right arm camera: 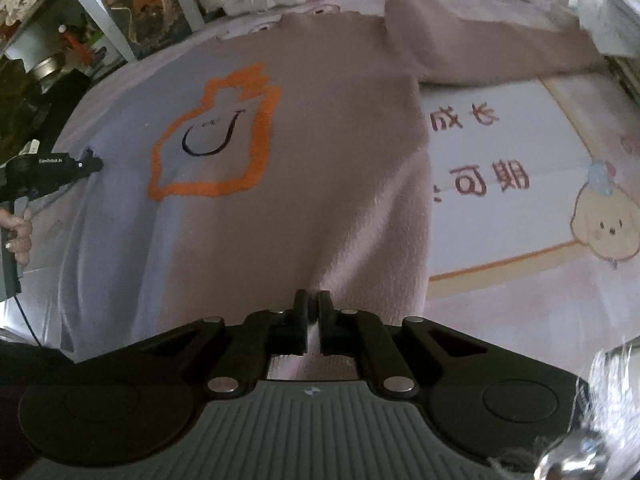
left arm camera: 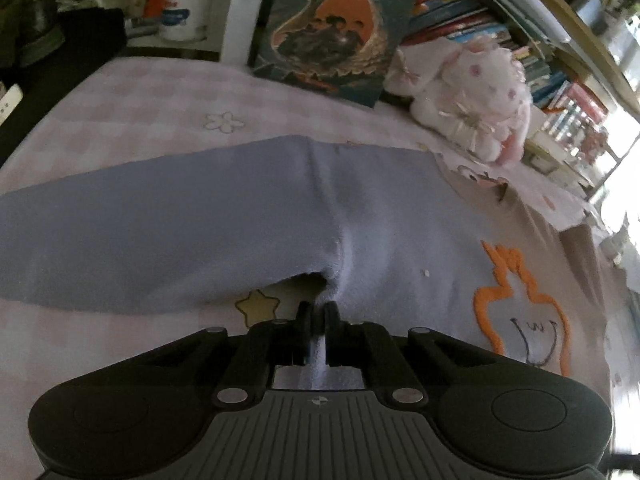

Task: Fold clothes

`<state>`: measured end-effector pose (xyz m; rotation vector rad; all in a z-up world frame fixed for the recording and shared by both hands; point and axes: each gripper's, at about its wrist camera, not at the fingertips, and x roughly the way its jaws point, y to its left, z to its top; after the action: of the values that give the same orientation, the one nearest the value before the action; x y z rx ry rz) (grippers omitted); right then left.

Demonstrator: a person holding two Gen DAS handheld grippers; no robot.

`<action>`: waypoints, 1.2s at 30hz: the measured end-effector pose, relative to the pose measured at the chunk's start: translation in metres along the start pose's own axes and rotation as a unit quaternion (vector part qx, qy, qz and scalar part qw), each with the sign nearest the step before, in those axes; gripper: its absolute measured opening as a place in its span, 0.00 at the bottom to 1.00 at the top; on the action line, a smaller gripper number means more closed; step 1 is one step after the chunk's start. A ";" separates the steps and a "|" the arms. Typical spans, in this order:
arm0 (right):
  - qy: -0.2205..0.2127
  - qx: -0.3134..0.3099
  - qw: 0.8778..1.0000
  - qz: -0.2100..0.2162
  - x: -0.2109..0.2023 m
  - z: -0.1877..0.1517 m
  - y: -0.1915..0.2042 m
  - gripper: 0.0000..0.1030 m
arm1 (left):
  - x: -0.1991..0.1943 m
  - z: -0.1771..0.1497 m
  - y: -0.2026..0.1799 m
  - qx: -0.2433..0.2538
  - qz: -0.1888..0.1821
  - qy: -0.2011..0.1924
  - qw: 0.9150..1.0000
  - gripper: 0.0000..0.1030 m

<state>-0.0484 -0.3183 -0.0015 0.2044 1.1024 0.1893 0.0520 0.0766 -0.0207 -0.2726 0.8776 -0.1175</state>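
a fuzzy sweater (right arm camera: 320, 168), pale blue on one side and dusty pink on the other with an orange-outlined figure on its chest, lies spread flat on a cartoon-printed bedsheet (right arm camera: 520, 240); the left gripper (left arm camera: 318, 312) pinches its blue edge near the armpit, the right gripper (right arm camera: 313, 304) is closed on its pink hem

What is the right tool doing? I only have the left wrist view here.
Observer: The right tool is shut on the near edge of the sweater.
Operator: Where is the second sleeve?
Observer: The second sleeve lies stretched out sideways from the body, not folded in.
Operator: Anything lying near that sleeve?
Observer: A puppy print on the sheet shows uncovered, beside the sweater's body and nearer the camera than the sleeve.
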 end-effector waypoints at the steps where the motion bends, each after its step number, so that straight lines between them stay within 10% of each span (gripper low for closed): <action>1: -0.009 0.003 1.000 -0.007 -0.002 0.002 0.000 0.12 | -0.001 0.001 0.002 0.003 0.003 -0.002 1.000 0.10; 7: -0.050 0.022 0.995 -0.082 -0.001 0.014 -0.020 0.22 | -0.001 -0.002 0.001 0.026 0.026 0.002 0.999 0.14; 36: -0.080 -0.017 0.991 -0.109 0.032 0.031 -0.006 0.07 | 0.014 0.007 0.008 0.031 0.017 0.001 0.999 0.04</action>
<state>-0.0067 -0.3183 -0.0169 0.0654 0.9534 -0.0032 0.0660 0.0831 -0.0292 -0.1988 0.8785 -0.1129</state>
